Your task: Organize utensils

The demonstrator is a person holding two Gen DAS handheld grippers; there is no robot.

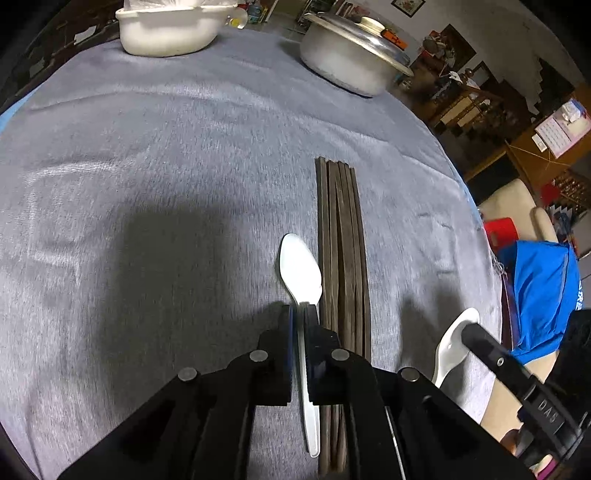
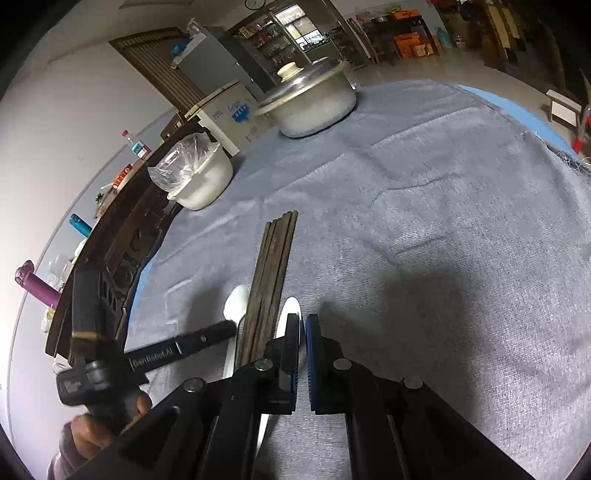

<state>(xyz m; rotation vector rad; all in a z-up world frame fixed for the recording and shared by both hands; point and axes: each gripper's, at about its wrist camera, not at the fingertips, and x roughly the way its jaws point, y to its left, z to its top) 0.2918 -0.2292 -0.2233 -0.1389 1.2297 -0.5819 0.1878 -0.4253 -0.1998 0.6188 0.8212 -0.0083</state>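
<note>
A bundle of dark wooden chopsticks (image 1: pixel 341 258) lies lengthwise on the grey cloth; it also shows in the right wrist view (image 2: pixel 271 284). My left gripper (image 1: pixel 298 314) is shut on the neck of a white plastic spoon (image 1: pixel 299 267), just left of the chopsticks. That spoon shows in the right wrist view (image 2: pixel 236 304), under the left gripper's finger. A second white spoon (image 1: pixel 448 345) lies right of the chopsticks; its bowl shows in the right wrist view (image 2: pixel 290 314). My right gripper (image 2: pixel 302 325) hovers over it with the jaws nearly together, and I cannot tell whether it grips the spoon.
A lidded metal pot (image 1: pixel 351 55) and a white bowl covered with plastic (image 1: pixel 166 29) stand at the far side of the table. The grey cloth (image 1: pixel 147 166) covers the table; its edge drops off at the right (image 1: pixel 491 258). A dark carved wooden rail (image 2: pixel 122 266) borders the left.
</note>
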